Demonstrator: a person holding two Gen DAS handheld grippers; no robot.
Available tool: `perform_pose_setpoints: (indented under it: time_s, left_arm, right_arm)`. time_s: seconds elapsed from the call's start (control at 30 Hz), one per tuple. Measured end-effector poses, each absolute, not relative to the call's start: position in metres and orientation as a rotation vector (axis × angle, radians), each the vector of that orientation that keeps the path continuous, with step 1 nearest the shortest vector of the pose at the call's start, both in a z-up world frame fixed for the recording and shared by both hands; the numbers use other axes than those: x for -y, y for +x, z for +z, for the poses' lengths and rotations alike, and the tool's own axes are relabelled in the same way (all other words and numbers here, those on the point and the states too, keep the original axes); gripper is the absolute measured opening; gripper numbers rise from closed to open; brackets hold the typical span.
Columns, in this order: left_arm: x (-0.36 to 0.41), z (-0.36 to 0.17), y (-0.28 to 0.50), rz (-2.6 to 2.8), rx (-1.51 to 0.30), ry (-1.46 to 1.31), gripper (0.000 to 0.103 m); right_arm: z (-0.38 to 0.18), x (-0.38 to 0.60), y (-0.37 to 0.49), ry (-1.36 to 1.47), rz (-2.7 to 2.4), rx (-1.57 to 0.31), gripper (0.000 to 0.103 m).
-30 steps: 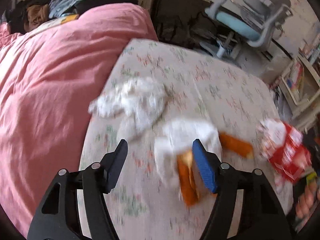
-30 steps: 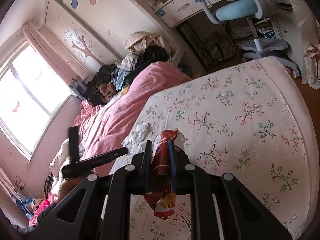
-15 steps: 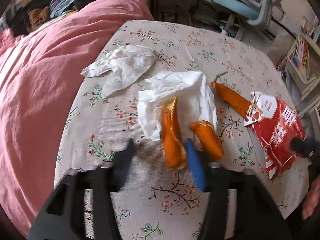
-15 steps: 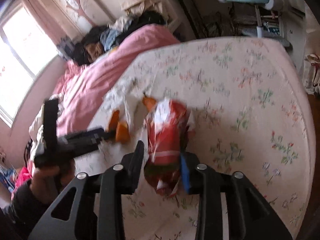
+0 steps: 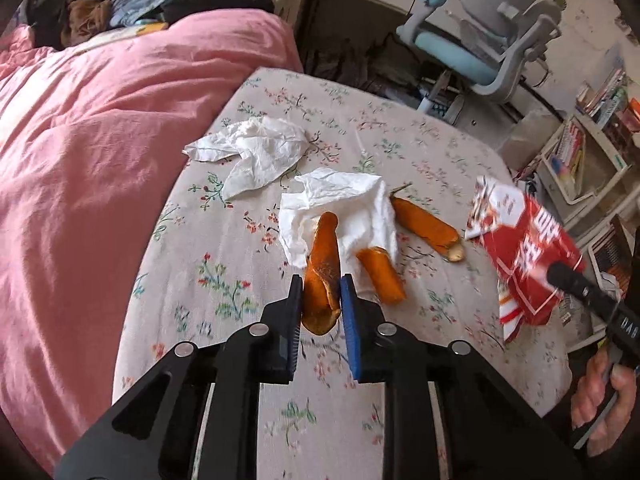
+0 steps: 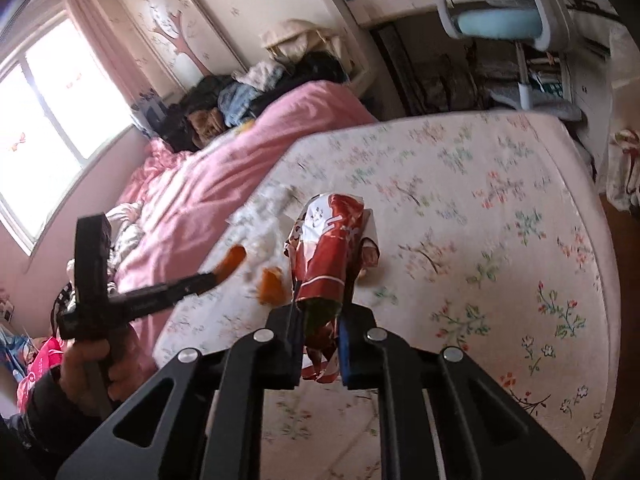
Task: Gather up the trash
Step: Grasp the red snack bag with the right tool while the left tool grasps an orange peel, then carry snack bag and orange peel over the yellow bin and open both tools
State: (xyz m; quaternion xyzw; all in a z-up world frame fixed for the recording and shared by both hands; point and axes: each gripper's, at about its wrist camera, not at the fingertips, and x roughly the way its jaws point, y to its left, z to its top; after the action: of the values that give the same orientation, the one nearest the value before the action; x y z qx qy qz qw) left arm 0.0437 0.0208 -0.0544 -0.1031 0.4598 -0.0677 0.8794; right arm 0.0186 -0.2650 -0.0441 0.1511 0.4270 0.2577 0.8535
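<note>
A: Location of the trash items?

B: Lower centre of the left wrist view: one orange peel (image 5: 321, 276) sits between the jaws of the left gripper (image 5: 321, 294). The jaws are closing on it, and both pads press its sides. Its upper end lies on a white tissue (image 5: 340, 204) on the floral sheet (image 5: 400, 148).

A: Remaining peels?

B: A second peel (image 5: 380, 276) lies just right of the first, partly on the same tissue. A third peel (image 5: 428, 224) lies further right, on the sheet. A crumpled tissue (image 5: 256, 148) lies above and left of centre.

A: Right gripper status?

B: Clamped. In the right wrist view, the right gripper (image 6: 318, 320) is pinched together on the lower part of a red snack wrapper (image 6: 330, 248), which stands up out of the jaws at frame centre.

A: Surroundings?

B: A pink duvet (image 5: 100, 140) fills the left side of the left wrist view. A blue and grey desk chair (image 5: 492, 44) stands at the upper right. The person's right hand (image 5: 604, 404) shows at the lower right edge.
</note>
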Motion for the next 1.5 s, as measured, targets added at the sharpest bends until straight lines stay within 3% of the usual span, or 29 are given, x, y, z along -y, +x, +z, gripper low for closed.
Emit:
perform_pose_setpoints:
  time_s: [0.3,0.53,0.87,0.93,1.0,1.1,1.17,1.37,1.5]
  left_arm:
    - [-0.021,-0.05,-0.035,-0.184,-0.946,-0.262,0.018]
    - [-0.002,-0.068,-0.096,-0.223,-1.01,-0.208,0.018]
    - [0.036,-0.097,-0.159,-0.253,-1.122,-0.034,0.018]
    - [0.039,-0.107,-0.162,-0.256,-1.168,-0.014,0.018]
    - [0.044,-0.115,-0.162,-0.266,-1.215,0.021,0.019]
    - [0.05,-0.115,-0.163,-0.247,-1.209,0.069,0.032]
    - [0.049,-0.11,-0.164,-0.227,-1.176,0.073,0.056]
    - [0.032,-0.089,-0.164,-0.191,-1.067,-0.009,0.075]
    - [0.019,-0.081,-0.163,-0.157,-1.027,-0.074,0.083]
  right_arm:
    - [-0.024,0.246,-0.042,0.301,0.637,-0.873,0.014]
    - [-0.058,0.21,-0.123,0.212,0.692,-1.028,0.014]
    - [-0.112,0.179,-0.165,0.091,0.639,-1.226,0.014]
    - [-0.121,0.178,-0.166,0.081,0.613,-1.268,0.019]
    - [-0.126,0.183,-0.171,0.089,0.559,-1.283,0.036]
    - [-0.127,0.191,-0.173,0.113,0.486,-1.265,0.055]
    - [-0.125,0.197,-0.174,0.122,0.438,-1.24,0.059]
    - [-0.13,0.201,-0.17,0.167,0.362,-1.199,0.072]
    - [-0.14,0.198,-0.163,0.159,0.36,-1.231,0.073]
